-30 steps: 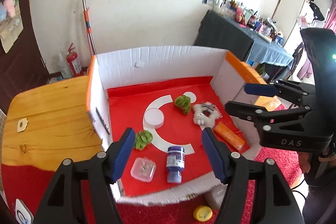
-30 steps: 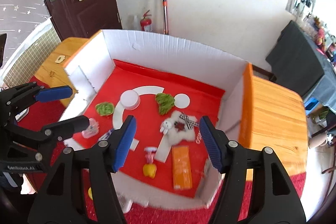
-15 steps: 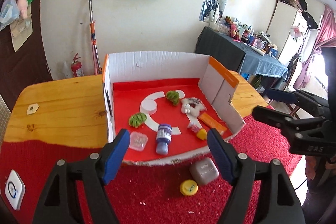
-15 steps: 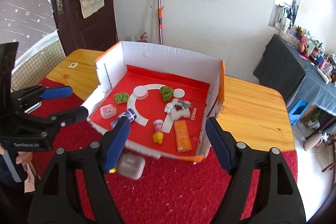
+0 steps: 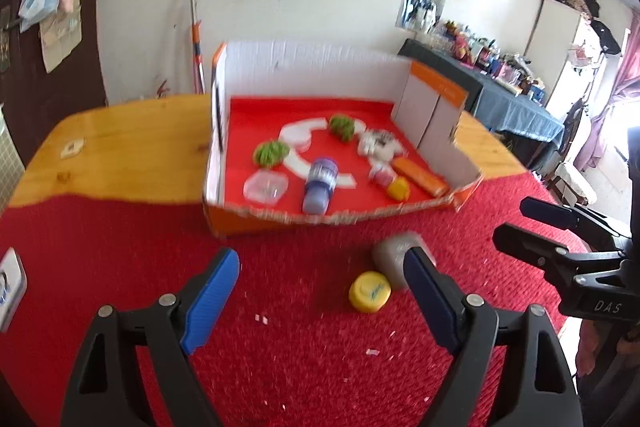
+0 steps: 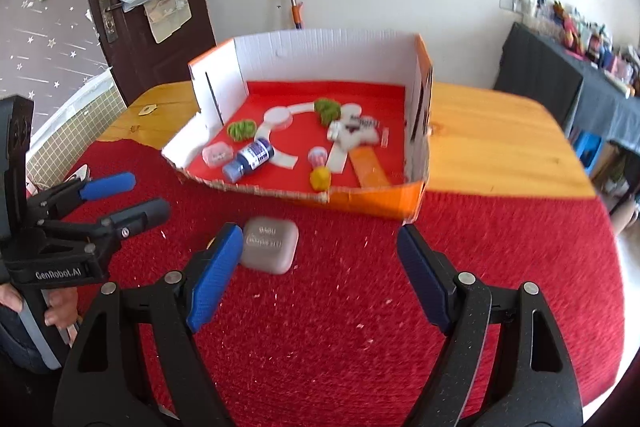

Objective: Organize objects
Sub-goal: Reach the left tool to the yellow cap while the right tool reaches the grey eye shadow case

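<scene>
Both tools empty – left tool point(image 5: 320, 291) opening over grey case point(image 6: 271, 245).

Ahead of my fingers point(image 6: 216, 279), red tabletop point(image 6: 340, 327) lies open. Obstacles: grey case point(image 6: 270, 245) at 11 o'clock, yellow cap point(image 5: 370, 291), cardboard box point(image 6: 376, 201) wall at 12 o'clock.
</scene>
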{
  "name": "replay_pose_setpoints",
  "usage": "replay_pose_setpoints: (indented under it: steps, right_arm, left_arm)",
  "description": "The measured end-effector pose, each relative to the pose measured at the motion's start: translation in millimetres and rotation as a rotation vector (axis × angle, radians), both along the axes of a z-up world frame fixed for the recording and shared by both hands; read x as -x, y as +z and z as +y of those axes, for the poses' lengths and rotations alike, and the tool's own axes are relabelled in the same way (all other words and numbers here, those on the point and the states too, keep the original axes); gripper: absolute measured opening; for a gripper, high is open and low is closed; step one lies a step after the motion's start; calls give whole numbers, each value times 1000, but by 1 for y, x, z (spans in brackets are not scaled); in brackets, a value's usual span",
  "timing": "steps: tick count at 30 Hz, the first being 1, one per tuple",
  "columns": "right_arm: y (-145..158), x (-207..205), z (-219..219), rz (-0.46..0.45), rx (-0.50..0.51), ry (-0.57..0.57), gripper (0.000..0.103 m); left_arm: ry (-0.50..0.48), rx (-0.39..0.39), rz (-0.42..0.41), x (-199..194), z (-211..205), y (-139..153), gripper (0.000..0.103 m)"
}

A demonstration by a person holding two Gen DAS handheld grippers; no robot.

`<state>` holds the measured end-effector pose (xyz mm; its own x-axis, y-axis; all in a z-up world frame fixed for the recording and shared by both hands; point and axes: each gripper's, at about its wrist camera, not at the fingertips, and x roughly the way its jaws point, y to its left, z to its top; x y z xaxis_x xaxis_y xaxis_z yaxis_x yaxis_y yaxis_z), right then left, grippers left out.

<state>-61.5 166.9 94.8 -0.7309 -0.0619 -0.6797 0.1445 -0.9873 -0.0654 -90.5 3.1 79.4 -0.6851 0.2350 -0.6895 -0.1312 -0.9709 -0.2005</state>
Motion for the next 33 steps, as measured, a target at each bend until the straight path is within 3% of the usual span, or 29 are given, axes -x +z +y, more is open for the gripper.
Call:
replay_pose_setpoints:
  steps: [9, 33]
  right_arm:
    - [-37, 10, 3, -59, 26, -28, 79]
    - [-65, 47, -22, -159, 45, 10, 80]
  left_arm:
    - [30, -14, -65, 4, -4, -34, 86]
    - [64, 24, -88, 4, -24, -43, 95]
